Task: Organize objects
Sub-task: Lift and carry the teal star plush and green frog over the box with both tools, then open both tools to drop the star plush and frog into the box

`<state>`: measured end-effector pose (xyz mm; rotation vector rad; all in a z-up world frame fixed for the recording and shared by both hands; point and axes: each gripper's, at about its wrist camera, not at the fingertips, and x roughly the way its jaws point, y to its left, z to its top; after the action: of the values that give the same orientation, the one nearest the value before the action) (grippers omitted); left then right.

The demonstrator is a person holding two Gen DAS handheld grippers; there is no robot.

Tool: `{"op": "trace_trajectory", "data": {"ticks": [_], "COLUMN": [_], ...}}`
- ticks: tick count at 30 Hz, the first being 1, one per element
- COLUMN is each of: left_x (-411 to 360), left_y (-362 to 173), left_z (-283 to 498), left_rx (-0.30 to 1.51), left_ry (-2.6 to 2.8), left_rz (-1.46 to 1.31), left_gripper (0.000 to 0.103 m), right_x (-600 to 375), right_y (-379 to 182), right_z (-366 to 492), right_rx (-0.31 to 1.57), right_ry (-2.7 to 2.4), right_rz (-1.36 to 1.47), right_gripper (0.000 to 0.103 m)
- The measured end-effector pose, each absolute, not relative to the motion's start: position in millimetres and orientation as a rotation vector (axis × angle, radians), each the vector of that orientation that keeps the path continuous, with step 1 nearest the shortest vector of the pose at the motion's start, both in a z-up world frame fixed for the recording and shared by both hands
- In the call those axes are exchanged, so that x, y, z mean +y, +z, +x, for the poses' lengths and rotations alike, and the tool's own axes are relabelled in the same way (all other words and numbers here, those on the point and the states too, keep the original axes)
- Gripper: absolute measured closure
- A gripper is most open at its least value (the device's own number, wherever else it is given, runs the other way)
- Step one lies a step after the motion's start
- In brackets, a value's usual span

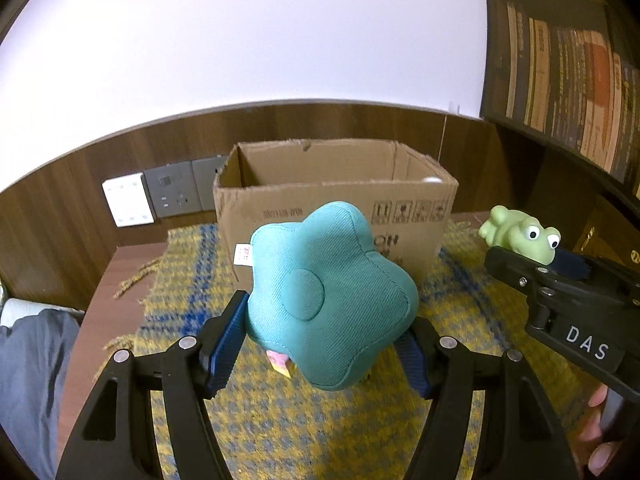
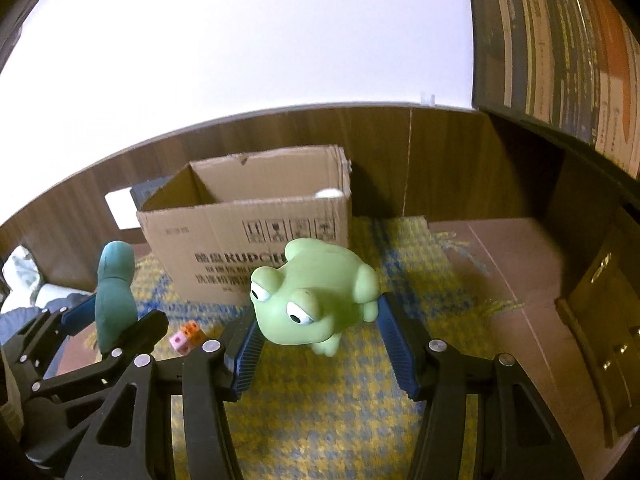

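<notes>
Left wrist view shows the left gripper (image 1: 324, 344) clamping a teal star-shaped plush cushion (image 1: 328, 296) and the right gripper (image 2: 324, 344) a pale green rubber frog (image 2: 316, 296), both held short of the open cardboard box (image 1: 336, 208), whose interior is mostly hidden, while small coloured cubes (image 2: 185, 336) wait on the yellow-blue woven mat (image 2: 320, 408).

The cardboard box (image 2: 248, 240) stands mid-frame, top open; bare mat (image 2: 400, 248) right of it, small blocks (image 2: 185, 335) lower left

Pink cube (image 1: 280, 361) mostly hidden under teal cushion (image 1: 326, 300); box (image 1: 332, 204) interior unseen.
</notes>
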<state>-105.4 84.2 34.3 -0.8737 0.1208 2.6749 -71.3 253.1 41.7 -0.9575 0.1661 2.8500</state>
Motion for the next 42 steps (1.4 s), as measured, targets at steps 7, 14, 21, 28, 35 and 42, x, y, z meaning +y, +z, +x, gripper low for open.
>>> {"op": "trace_trajectory", "data": {"ticks": [7,14,21,28,35,42], "left_x": [76.7,75.5,77.8,78.3,76.3,77.1], "left_y": [48.5,60.6,73.0,80.9,77.9,78.4], "left_z": [-122.0,-141.1,-164.9,-194.8,-225.4,-242.7], "left_rx": [0.107,0.104,0.106,0.1,0.077,0.075], "left_ry": [2.699,2.718,2.725,2.719,2.7,2.706], "left_rz": [-0.849,-0.82,-0.792,-0.776,-0.784,-0.753], "left_gripper": [0.035,0.035,0.035,0.035,0.035,0.035], "right_x": [249.0,245.0,246.0,247.2,245.1,241.8], "right_y": [55.4,64.6,74.5,82.8,81.0,81.6], "right_z": [-84.3,-103.7,-127.5,-152.8,-179.7,-200.7], "right_rx": [0.157,0.148,0.15,0.149,0.147,0.134], "right_ry": [2.866,2.881,2.894,2.905,2.905,2.899], "right_rz": [-0.932,-0.914,-0.892,-0.874,-0.885,-0.896], "right_gripper": [0.048,0.048,0.048,0.048,0.048,0.048]}}
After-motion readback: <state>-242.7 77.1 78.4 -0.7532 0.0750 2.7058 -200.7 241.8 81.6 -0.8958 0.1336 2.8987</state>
